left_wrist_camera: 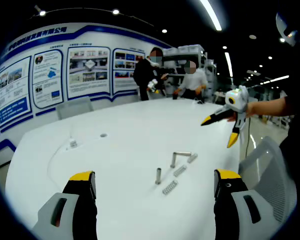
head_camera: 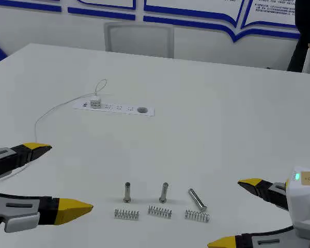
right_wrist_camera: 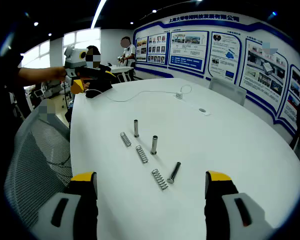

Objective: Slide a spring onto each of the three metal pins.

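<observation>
My left tongs [head_camera: 62, 178] and right tongs [head_camera: 228, 213] both gape empty, the three springs [head_camera: 159, 211] and pins [head_camera: 164, 191] sitting between them, so a careless pinch could flick a spring off or topple the two upright pins.

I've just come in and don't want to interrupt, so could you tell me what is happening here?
A person holds a gripper in each hand over a white table. The left gripper and the right gripper are open and hold nothing. The left pin and the middle pin stand upright; the right pin lies on its side. The left spring, middle spring and right spring lie loose near them. No spring is on a pin yet.
</observation>
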Demonstrator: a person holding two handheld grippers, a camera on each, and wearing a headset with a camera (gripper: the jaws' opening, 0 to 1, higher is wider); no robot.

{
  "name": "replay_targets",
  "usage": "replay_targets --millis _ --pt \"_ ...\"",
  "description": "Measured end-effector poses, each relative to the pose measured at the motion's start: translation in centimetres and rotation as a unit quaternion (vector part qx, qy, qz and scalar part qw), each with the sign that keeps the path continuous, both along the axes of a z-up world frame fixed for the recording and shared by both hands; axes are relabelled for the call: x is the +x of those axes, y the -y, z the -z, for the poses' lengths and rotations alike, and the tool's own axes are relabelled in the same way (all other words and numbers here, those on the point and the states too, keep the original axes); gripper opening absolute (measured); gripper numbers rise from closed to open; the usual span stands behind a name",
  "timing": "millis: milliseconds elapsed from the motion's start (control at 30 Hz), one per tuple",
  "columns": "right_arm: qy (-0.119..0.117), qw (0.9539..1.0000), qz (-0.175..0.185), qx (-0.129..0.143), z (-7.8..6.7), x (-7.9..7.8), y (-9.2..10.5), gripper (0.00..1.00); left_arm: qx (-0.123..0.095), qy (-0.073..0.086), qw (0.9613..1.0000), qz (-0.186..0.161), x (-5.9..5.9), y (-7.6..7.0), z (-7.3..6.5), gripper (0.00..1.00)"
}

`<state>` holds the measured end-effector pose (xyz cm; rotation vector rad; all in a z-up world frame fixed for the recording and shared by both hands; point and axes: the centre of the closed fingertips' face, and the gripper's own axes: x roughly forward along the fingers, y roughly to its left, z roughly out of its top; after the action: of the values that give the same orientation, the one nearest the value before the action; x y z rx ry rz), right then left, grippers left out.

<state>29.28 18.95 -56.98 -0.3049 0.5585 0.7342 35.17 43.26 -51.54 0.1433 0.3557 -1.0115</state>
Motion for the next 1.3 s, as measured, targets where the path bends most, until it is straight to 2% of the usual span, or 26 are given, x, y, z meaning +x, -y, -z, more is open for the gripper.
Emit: replay_targets --millis 200,467,1300 --pt "-0.001 1.0 0.004 0.004 -0.01 -0.01 0.12 0.89 0.007 -0.004 1.0 -0.002 -0.09 -0.1 0.47 1.0" --pt "-0.003 1.0 0.003 0.003 0.04 -0.08 0.02 0.89 0.006 -0.003 1.0 -0.002 -0.08 0.02 0.24 1.0" --pt "-0.01 0.9999 0.006 0.005 0.58 -0.26 0.22 0.89 0.017 -0.011 0.9998 0.0 -0.25 0.16 0.88 1.0"
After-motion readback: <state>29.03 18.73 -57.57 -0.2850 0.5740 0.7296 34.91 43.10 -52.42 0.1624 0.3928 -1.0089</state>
